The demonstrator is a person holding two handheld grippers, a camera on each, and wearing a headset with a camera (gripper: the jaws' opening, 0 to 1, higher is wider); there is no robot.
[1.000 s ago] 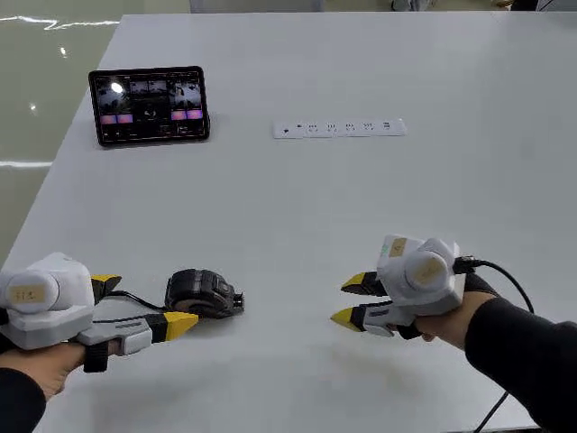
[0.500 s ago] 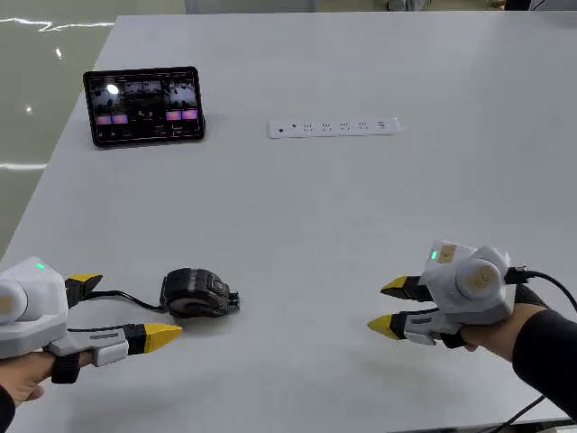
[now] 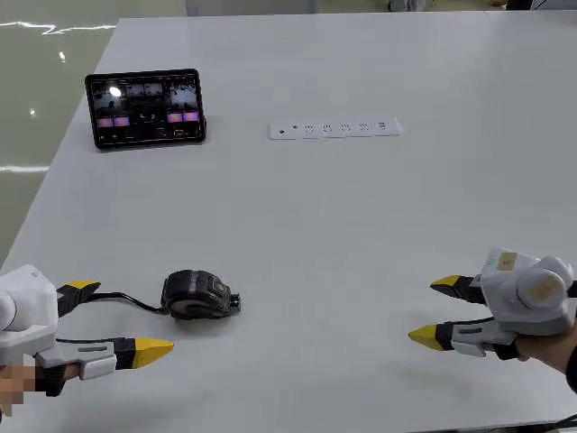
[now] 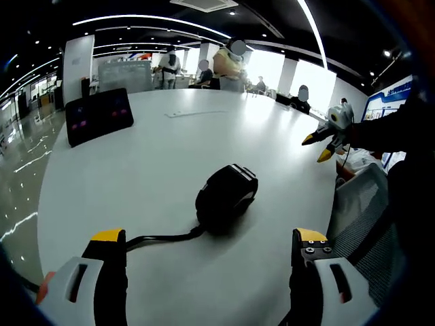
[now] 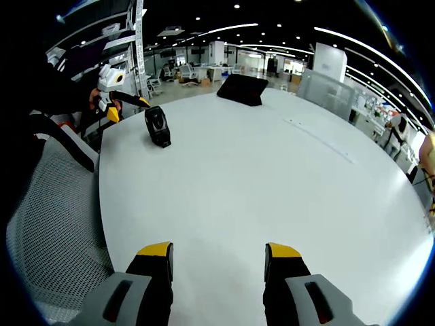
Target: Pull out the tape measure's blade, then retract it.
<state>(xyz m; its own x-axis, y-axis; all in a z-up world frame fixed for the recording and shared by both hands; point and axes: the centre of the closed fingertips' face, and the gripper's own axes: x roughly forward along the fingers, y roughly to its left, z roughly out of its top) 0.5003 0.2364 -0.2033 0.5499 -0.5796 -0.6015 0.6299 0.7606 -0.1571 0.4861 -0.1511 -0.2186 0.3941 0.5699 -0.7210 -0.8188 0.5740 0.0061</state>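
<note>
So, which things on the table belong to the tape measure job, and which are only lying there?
For the job:
tape measure, blade not pulled out
left gripper, open
right gripper, open

Lying about:
tablet, screen lit
power strip

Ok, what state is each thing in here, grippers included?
Tape measure: blade in, lying free of both grippers.
Left gripper: open, holding nothing.
Right gripper: open, holding nothing.
Tablet: screen lit, propped up.
Power strip: lying flat, nothing plugged in.
</note>
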